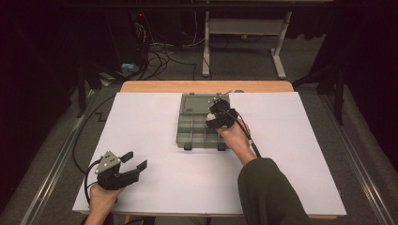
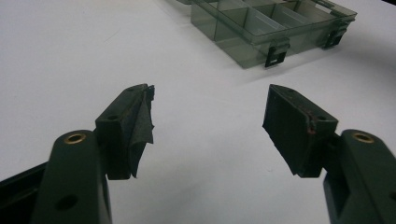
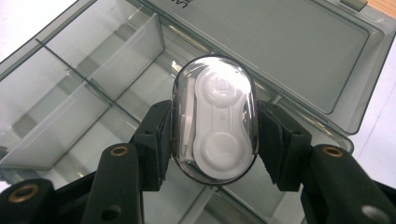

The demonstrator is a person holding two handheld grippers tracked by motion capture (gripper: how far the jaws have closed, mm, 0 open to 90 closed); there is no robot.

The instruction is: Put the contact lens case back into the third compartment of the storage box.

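Note:
A clear grey organizer box (image 1: 192,129) lies open at the middle of the white table, its lid (image 1: 197,103) folded back on the far side. My right gripper (image 1: 212,117) hovers over the box's right compartments, shut on a clear oval case with a white insert (image 3: 214,119). In the right gripper view the case (image 3: 214,119) hangs above the dividers (image 3: 126,56). My left gripper (image 1: 133,160) rests open near the table's front left corner, nothing between its jaws. The box (image 2: 275,25) lies beyond it in the left gripper view, with two black latches (image 2: 275,52).
A white sheet (image 1: 155,183) covers the table, whose wooden far edge (image 1: 159,86) shows behind it. Cables and a table frame (image 1: 244,28) stand on the floor beyond. A small metal object (image 1: 224,93) lies at the lid's far right corner.

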